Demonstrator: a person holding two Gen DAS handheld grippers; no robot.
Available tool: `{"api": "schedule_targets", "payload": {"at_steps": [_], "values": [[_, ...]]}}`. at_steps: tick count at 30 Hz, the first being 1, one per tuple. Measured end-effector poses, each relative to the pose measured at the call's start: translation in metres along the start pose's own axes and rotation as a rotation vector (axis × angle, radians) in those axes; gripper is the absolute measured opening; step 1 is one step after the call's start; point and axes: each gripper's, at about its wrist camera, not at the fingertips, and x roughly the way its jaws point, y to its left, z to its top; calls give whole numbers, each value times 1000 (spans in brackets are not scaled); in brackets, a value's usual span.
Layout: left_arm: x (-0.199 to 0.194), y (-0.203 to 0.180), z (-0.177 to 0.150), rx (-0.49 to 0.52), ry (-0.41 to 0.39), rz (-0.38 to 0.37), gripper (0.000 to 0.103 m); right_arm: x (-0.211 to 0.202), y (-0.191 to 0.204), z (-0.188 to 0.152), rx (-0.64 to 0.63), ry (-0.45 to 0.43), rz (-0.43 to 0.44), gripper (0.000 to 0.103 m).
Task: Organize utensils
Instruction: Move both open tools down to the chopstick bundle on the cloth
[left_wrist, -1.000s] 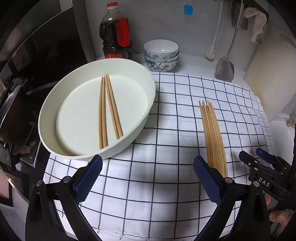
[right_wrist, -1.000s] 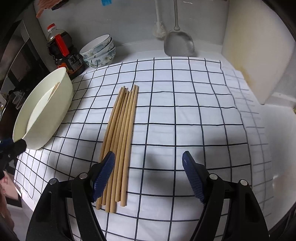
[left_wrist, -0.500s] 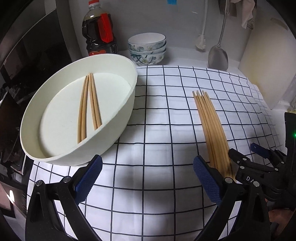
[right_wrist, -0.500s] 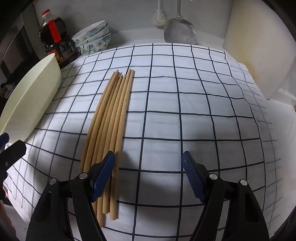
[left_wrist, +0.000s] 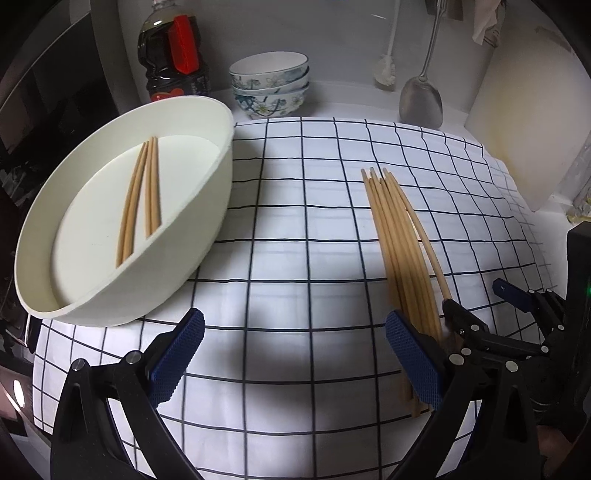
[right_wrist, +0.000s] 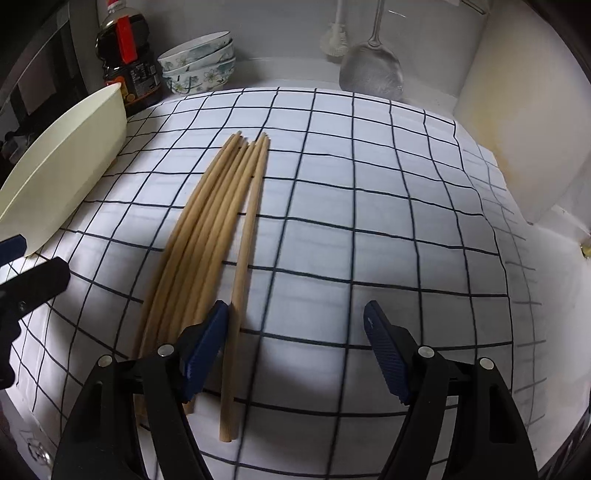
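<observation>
My right gripper (right_wrist: 295, 343), jaws spread and gripping nothing, straddles one chopstick (right_wrist: 243, 258) split from the bundle (right_wrist: 199, 236) on the checked cloth (right_wrist: 369, 221); its long axis runs from 6 toward 12 o'clock. My left gripper (left_wrist: 295, 354), likewise released, sits farther off, with the bowl (left_wrist: 207, 206) at its 10 o'clock.

Both grippers point steeply downward, side by side. The left gripper (left_wrist: 295, 354) has its blue-padded jaws spread wide with nothing between the pads. The right gripper (right_wrist: 295, 347) is likewise spread wide, its pads pressing on nothing.
</observation>
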Motion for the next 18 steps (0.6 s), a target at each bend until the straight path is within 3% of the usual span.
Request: {"api": "schedule_targets", "payload": {"at_steps": [8, 18], "values": [[21, -25, -2, 44, 16, 3, 97, 2, -27, -1, 36, -14, 17, 72], [38, -31, -8, 39, 66, 26, 97, 1, -35, -3, 37, -31, 38, 72]]}}
